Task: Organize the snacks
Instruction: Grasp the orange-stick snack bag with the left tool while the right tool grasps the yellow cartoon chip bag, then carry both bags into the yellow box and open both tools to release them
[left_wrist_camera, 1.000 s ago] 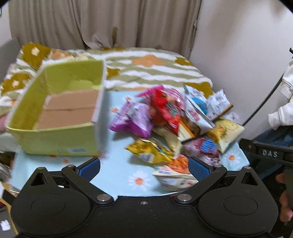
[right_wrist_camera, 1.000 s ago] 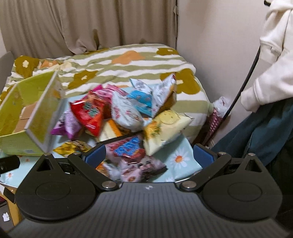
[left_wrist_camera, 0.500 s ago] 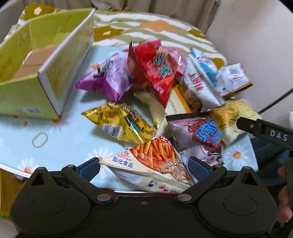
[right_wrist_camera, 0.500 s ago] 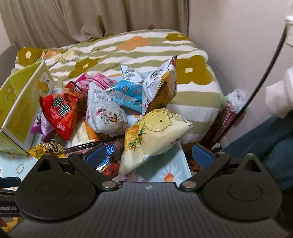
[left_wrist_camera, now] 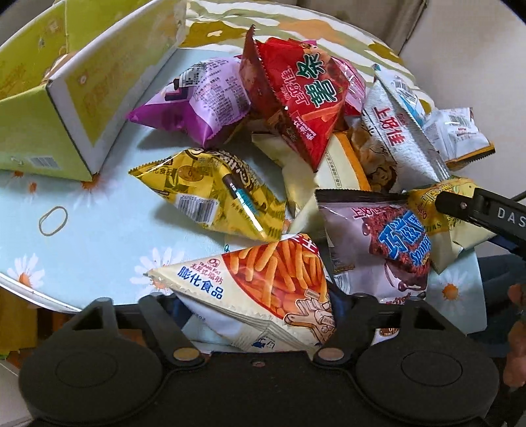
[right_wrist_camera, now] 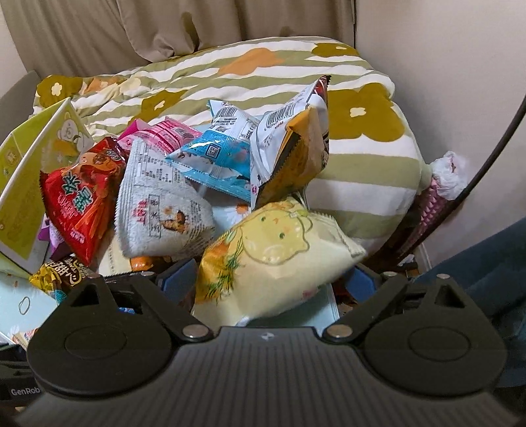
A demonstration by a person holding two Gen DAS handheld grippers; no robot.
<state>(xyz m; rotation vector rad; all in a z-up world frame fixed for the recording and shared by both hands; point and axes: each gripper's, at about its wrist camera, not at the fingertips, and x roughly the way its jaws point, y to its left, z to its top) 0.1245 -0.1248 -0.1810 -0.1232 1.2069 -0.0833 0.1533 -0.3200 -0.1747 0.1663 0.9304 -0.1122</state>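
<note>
A bed with a green-and-white striped flowered quilt fills the corner. Beige curtains hang behind the bed; a plain pale wall runs along its right side. Light is dim, indoor.

Beige curtain hanging behind, folds drooping onto bedding. Striped quilt with olive and orange flowers lying bunched beyond table. Light-blue daisy-print tablecloth covering tabletop. Rubber band lying loose on cloth. Black cable running down along wall. Crumpled plastic bag sitting wedged between quilt and wall. Plain pale wall standing at right.
</note>
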